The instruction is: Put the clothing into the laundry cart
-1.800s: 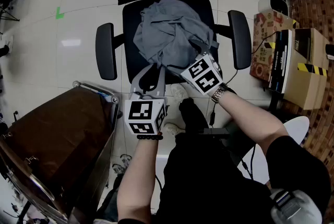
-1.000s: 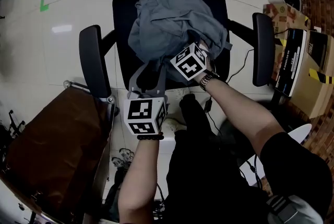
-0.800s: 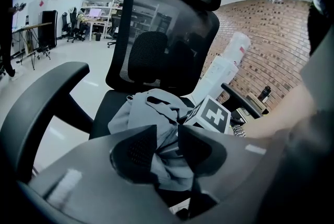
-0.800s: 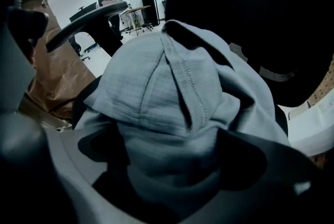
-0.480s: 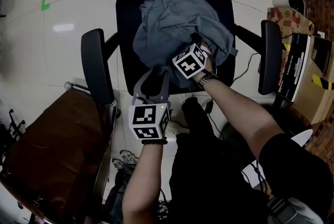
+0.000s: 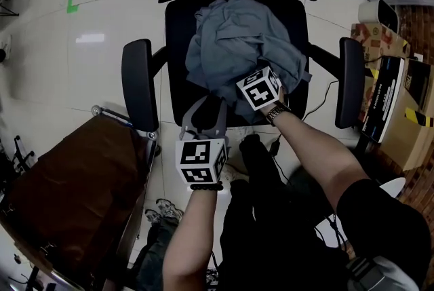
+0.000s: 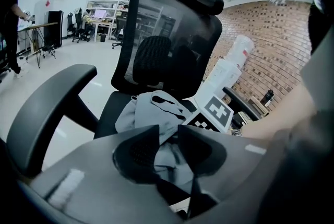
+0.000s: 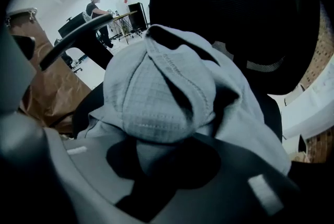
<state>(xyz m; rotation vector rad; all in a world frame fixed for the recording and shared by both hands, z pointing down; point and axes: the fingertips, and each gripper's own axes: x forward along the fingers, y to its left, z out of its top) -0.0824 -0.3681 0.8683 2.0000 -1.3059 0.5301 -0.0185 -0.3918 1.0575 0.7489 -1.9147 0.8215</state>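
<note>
Grey-blue cloth of a crumpled garment [image 6: 237, 39] is being shown heaped on the seat of a black office chair [image 6: 178, 45], between the left armrest [image 6: 139, 83] and the right armrest [image 6: 351, 83]. In the right gripper view the right gripper [image 8: 156, 157] is being seen clamped on a fold of that garment [image 8: 162, 92], with the cloth bulging up over its jaws and hiding their tips. In the head view only this gripper's marker cube [image 6: 259, 87] is being shown, pressed against the near right side of the heap.

The left gripper [image 6: 205, 106] is being held at the front edge of the seat, just beside the heap and to the left of the right one. In its own view the left gripper [image 7: 168, 129] is being seen with its jaws apart and nothing caught between them; the garment [image 7: 151, 113] is lying just beyond the tips.

The laundry cart [image 6: 125, 119], a metal-framed frame with a brown liner, is being seen at the lower left of the head view, next to the chair's left armrest and apart from the garment. Its brown liner [image 8: 42, 92] is also being caught at the left of the right gripper view. Cardboard boxes [image 6: 393, 100] are being seen on the floor to the right of the chair.
</note>
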